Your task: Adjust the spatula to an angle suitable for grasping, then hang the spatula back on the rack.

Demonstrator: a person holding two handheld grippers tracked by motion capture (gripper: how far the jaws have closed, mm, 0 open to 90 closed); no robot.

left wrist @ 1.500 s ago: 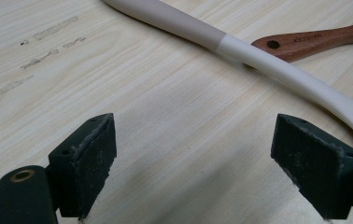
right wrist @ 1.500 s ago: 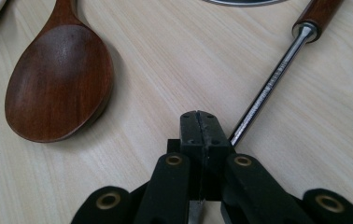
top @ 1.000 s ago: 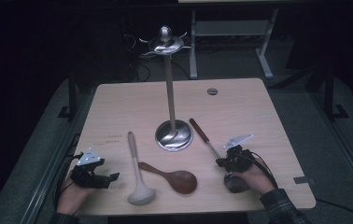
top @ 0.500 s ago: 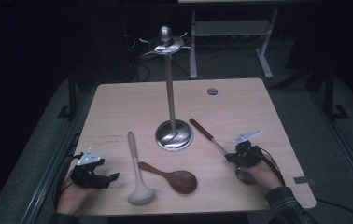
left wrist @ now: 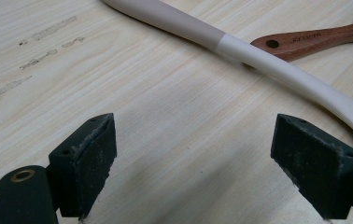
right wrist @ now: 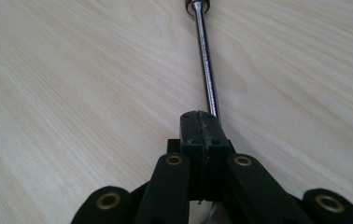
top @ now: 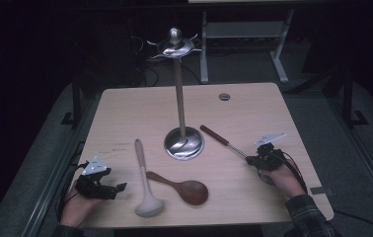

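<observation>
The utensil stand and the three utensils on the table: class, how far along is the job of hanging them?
Done: nothing hangs on the utensil stand.

In hand: the right tongs are shut on the metal shaft of the wood-handled utensil, which looks low over the table.

Left: the pale ladle and dark wooden spoon lie flat, and the left tongs stand open beside them.

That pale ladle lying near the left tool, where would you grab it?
Grip the pale ladle on its straight slim handle, coming from above with the jaws across it. It lies flat, and the left tool, open beside it, spans that width easily; the round bowl would slip.
</observation>
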